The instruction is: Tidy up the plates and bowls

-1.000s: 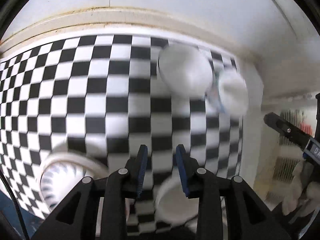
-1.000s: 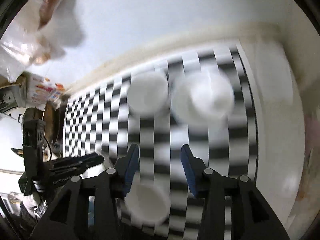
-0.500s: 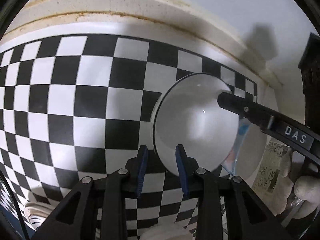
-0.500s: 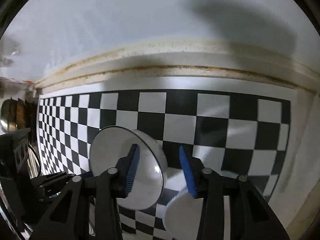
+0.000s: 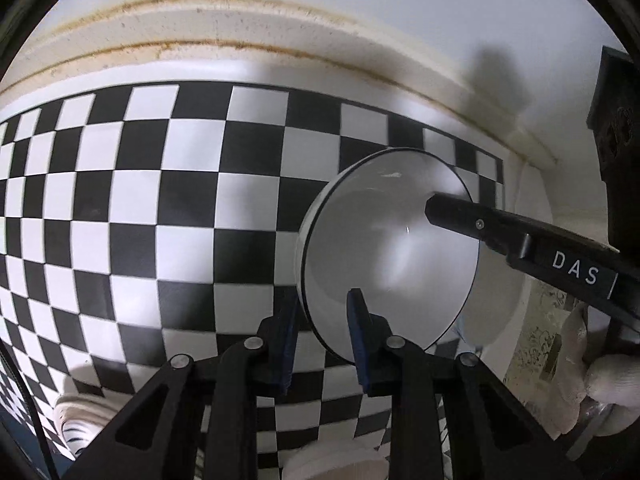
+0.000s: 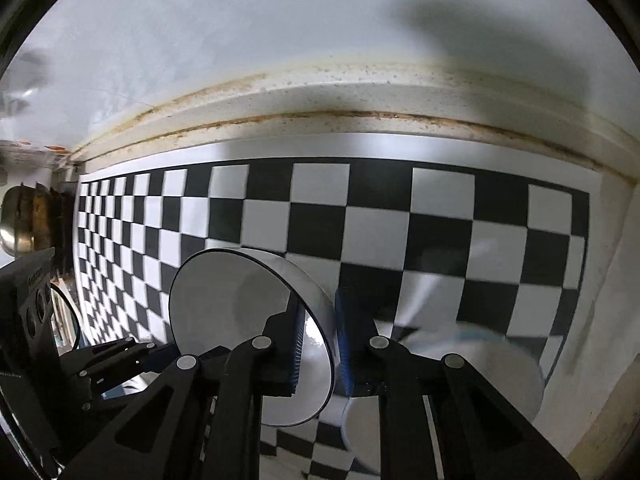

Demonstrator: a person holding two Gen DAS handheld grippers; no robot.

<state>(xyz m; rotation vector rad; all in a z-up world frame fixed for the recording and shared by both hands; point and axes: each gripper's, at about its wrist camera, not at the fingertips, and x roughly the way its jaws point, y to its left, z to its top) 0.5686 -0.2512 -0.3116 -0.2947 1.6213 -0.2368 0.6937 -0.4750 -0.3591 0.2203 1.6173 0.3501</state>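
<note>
white bowl: one, tipped on edge, mouth facing camera, above checkered mat | left gripper, right gripper: both closing on opposite rims | second plate flat alongside

The right hand-held gripper is closing its blue pads on the rim of a white bowl at about six o'clock. The bowl sits on the checkered worktop. Another white dish, blurred, lies near at four o'clock, and the left hand-held gripper reaches in from eight o'clock.
</note>
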